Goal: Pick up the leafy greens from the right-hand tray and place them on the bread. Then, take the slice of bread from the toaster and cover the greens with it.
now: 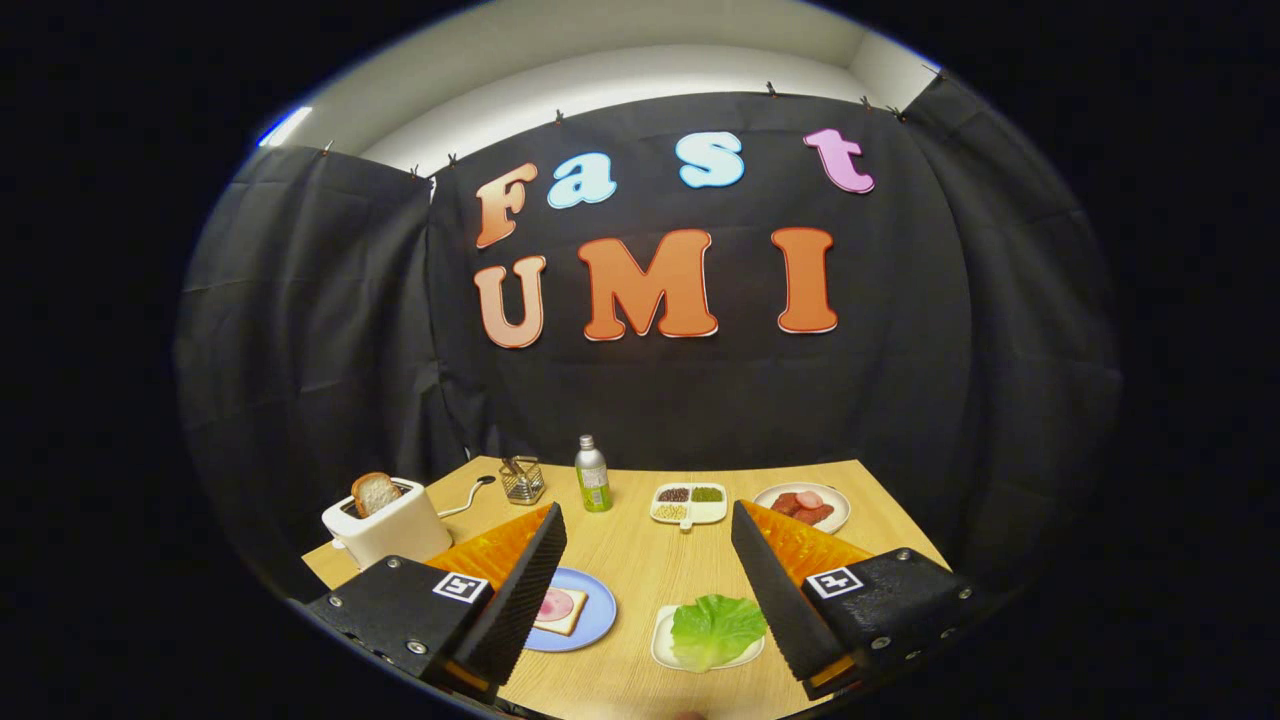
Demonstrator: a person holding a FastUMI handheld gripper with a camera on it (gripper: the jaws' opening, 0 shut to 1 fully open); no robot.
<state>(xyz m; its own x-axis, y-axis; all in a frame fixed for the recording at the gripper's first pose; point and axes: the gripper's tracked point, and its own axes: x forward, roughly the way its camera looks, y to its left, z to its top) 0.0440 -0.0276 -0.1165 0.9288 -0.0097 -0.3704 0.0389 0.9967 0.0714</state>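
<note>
Wooden worktop (640, 570) in a booth: the gripper (650, 570) hovers with fingers spread wide, empty, above the leafy greens (715, 628) on their tray (662, 650). Picking has not begun; next, a descent onto the greens, then carriage to the bread (560, 610) on the blue plate (598, 622).

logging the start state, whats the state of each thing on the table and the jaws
gripper: jaws open, holding nothing
leafy greens: lying on their tray
bread on blue plate: flat, topped with a pink slice
toaster: a bread slice standing up out of it
bottle: upright, capped
</note>
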